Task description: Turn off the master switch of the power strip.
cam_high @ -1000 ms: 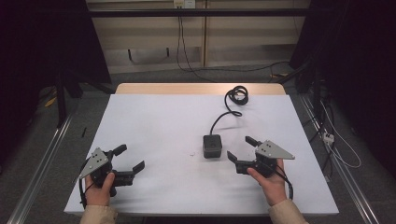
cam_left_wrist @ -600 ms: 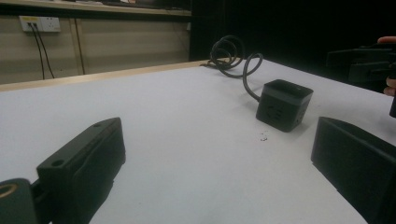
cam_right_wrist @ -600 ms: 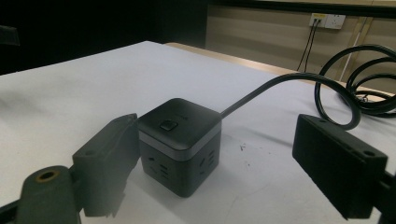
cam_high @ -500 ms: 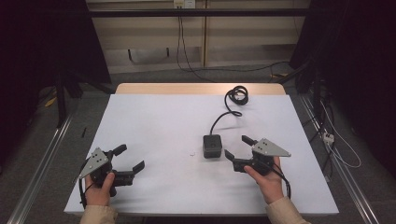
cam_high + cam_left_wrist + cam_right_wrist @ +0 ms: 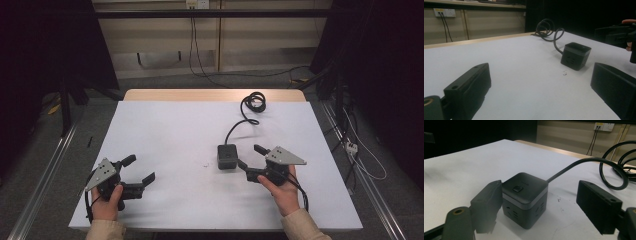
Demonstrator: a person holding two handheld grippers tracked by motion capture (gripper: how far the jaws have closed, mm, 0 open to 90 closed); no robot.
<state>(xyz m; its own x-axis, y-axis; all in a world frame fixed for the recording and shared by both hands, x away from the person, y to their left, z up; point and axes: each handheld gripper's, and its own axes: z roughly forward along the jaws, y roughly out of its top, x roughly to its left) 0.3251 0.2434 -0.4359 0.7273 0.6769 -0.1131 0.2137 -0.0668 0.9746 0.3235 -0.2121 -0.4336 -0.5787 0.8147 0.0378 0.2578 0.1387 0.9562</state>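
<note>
The black socket cube (image 5: 227, 156) sits on the white worktop (image 5: 165, 130), right of its middle, with a round button on its top face and slots on its sides. Its thick black cable (image 5: 250, 112) runs away toward the far edge and ends in a loose coil there. A small white speck (image 5: 205, 163) lies on the worktop just left of the cube.

The right hand-held gripper (image 5: 248, 157) lies just beside the cube, its jaws spread but having just been closing. In the right gripper view the cube (image 5: 525, 198) stands partly between them: one jaw is at its side, possibly touching it, and the other is well clear of it.

The left hand-held gripper (image 5: 139, 169) rests near the worktop's front left corner, well apart from the cube, its jaws spread with nothing between them.
</note>
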